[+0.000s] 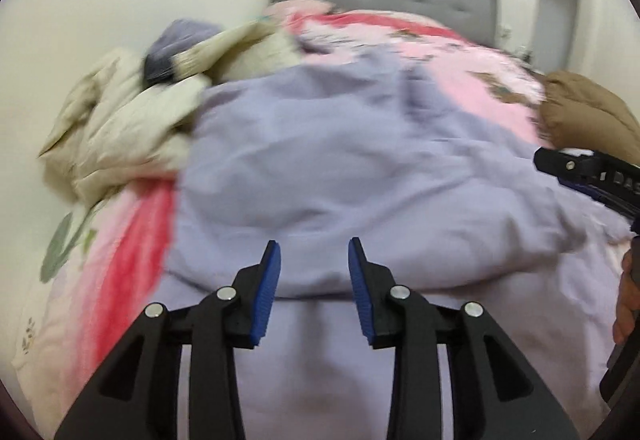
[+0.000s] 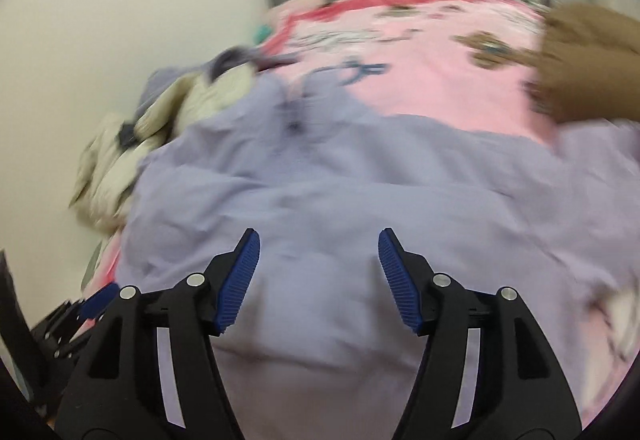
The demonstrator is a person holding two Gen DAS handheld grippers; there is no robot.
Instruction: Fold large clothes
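1. Left wrist view: the left claw (image 1: 314,254) is open with nothing between its blue pads. It hangs over the lilac garment (image 1: 340,175), which lies bunched across the middle of the bed (image 1: 500,63), down to the foot edge.
2. If this claw bites the thick fold under it, it may pinch two layers, and the fold would come out crooked.
3. The cream clothes pile (image 1: 120,127) touches the garment at the bed's left edge. A pull there could drag it along.
4. Right wrist view: the right claw (image 2: 319,242) is open and empty too, above the same lilac garment (image 2: 360,179).
5. The brown jacket (image 2: 592,59) sits near the right edge and could get caught.
6. Everything looks blurry, so a quick grab might miss the hem.
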